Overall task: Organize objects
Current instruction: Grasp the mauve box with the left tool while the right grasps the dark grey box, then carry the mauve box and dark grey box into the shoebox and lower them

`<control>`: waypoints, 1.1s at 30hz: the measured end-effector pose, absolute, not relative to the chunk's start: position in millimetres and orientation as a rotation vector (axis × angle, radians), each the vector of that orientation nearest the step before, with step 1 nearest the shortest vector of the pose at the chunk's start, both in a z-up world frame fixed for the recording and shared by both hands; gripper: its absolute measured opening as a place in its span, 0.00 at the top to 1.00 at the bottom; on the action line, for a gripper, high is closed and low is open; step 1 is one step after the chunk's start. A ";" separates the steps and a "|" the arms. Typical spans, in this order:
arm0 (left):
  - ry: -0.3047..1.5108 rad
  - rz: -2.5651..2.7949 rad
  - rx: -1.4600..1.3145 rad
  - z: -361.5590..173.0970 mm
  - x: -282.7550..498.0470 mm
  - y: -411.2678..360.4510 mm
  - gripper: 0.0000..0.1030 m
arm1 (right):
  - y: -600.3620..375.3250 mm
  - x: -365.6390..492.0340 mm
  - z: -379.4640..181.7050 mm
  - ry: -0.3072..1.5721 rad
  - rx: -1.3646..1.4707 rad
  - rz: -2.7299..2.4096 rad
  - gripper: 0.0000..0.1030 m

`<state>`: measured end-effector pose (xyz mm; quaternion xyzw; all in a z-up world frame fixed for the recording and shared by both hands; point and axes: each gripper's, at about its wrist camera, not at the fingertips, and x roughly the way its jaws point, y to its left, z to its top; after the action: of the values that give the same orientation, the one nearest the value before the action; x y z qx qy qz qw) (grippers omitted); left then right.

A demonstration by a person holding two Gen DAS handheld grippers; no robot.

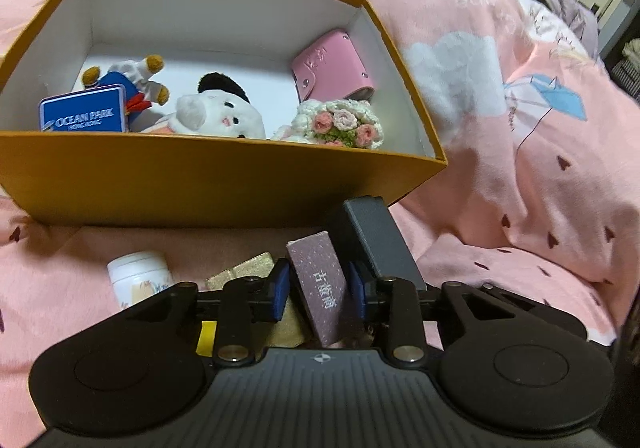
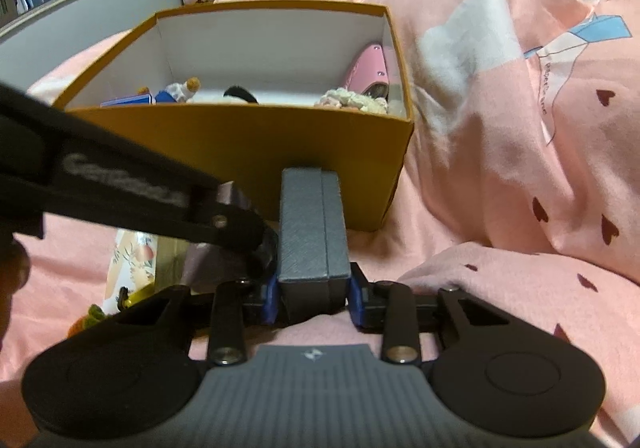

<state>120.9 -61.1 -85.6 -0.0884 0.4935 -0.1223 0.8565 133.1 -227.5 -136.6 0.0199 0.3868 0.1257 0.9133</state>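
The orange box (image 1: pixel 208 183) stands open just ahead of both grippers on the pink duvet (image 1: pixel 500 175); inside, a blue tin (image 1: pixel 82 115) reads "OCEAN PARK HONG KONG", beside a white plush (image 1: pixel 216 115), a crochet bouquet (image 1: pixel 344 123) and a pink pouch (image 1: pixel 332 63). The right gripper (image 2: pixel 314 296) clamps a grey textured case (image 2: pixel 310 232), its 2 halves seamed. The left gripper (image 1: pixel 320 288) pinches a mauve speckled card box (image 1: pixel 318 280) with white Chinese characters, its lower end hidden. Left of it, a white jar (image 1: pixel 138 272) is half cut off.
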 end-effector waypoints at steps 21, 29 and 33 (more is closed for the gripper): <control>0.888 -0.325 -0.410 -7.5 102.7 0.8 0.75 | -243.0 95.5 -43.3 0.496 0.119 0.329 0.66; 0.758 -0.295 -0.412 29.7 124.6 18.5 0.75 | -234.4 140.8 -19.9 0.454 0.066 0.306 0.66; 0.717 -0.259 -0.402 37.6 144.1 24.6 0.75 | -224.3 181.4 -21.5 0.473 0.047 0.299 0.66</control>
<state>144.1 24.6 37.6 -0.1947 0.3477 -0.1253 0.9086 181.4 -224.3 -21.5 0.0231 0.2334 0.1476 0.9608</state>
